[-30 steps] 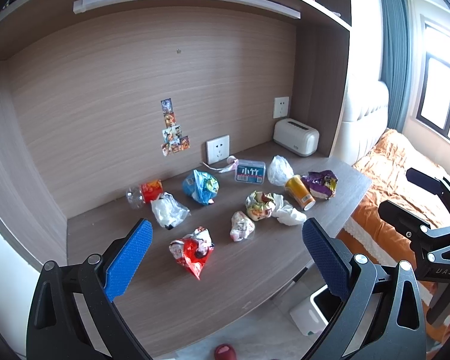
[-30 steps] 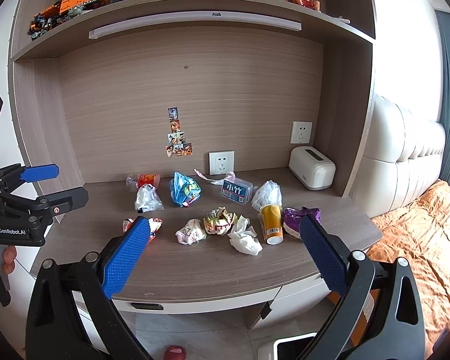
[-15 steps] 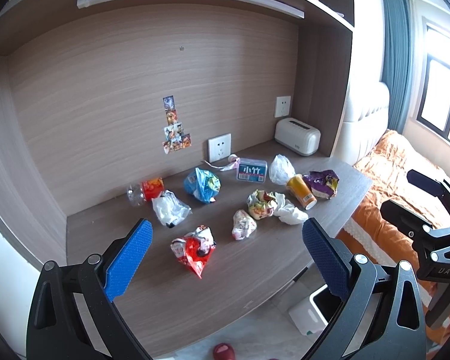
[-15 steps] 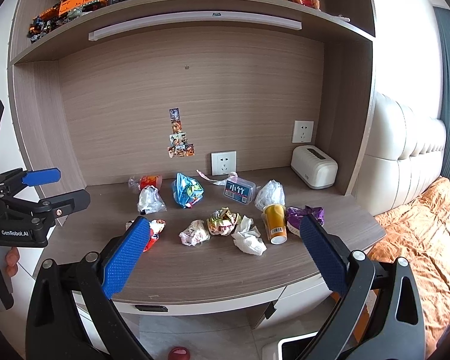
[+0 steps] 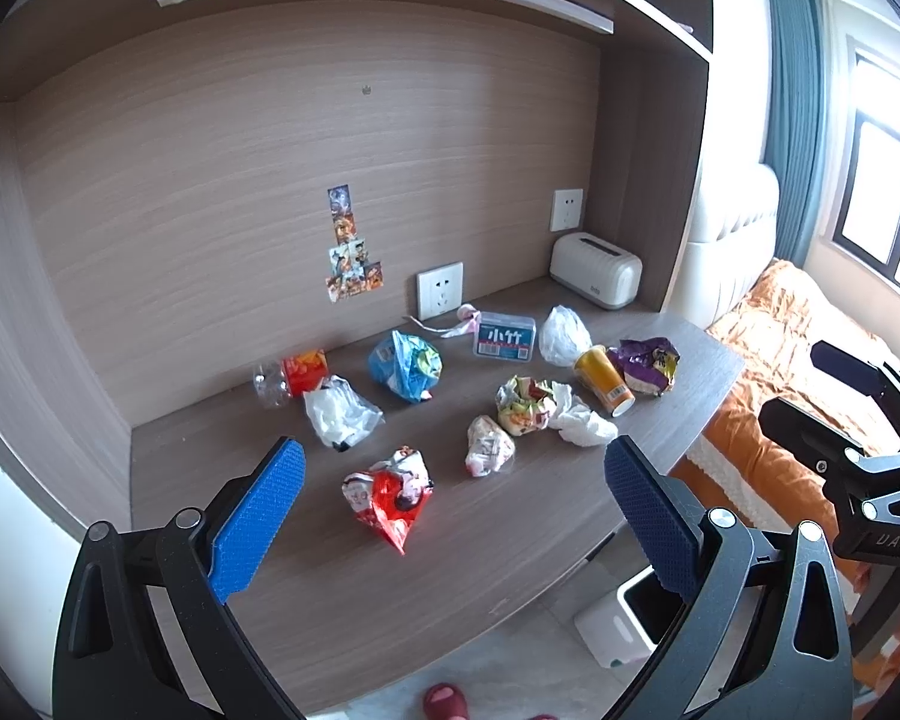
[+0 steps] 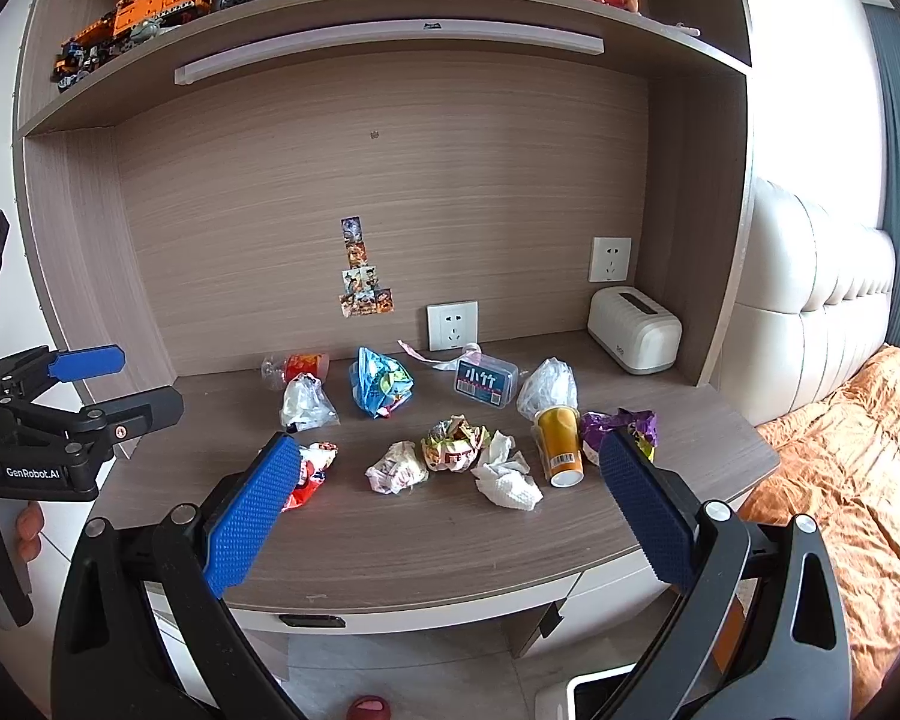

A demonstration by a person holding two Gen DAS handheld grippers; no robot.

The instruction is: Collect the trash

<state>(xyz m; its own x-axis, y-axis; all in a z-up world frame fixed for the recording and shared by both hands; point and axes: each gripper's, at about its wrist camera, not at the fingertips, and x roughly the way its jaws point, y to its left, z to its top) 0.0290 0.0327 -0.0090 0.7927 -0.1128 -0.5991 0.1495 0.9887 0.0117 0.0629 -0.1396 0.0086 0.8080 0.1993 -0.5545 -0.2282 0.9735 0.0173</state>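
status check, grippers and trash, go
Left gripper open, empty. Right gripper open, empty. Trash untouched on desk, red wrapper nearest. Path clear.

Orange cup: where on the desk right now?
In the right wrist view the orange cup lies on the right part of the desk, between the crumpled white tissue and the purple wrapper, in front of a clear plastic bag.

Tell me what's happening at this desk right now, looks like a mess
A person holds a claw in each hand, facing a desk strewn with trash. The left claw and right claw are both open and empty, short of the desk. Nothing is picked up yet: the red wrapper, crumpled tissue and orange cup all lie untouched. A white bin sits on the floor.
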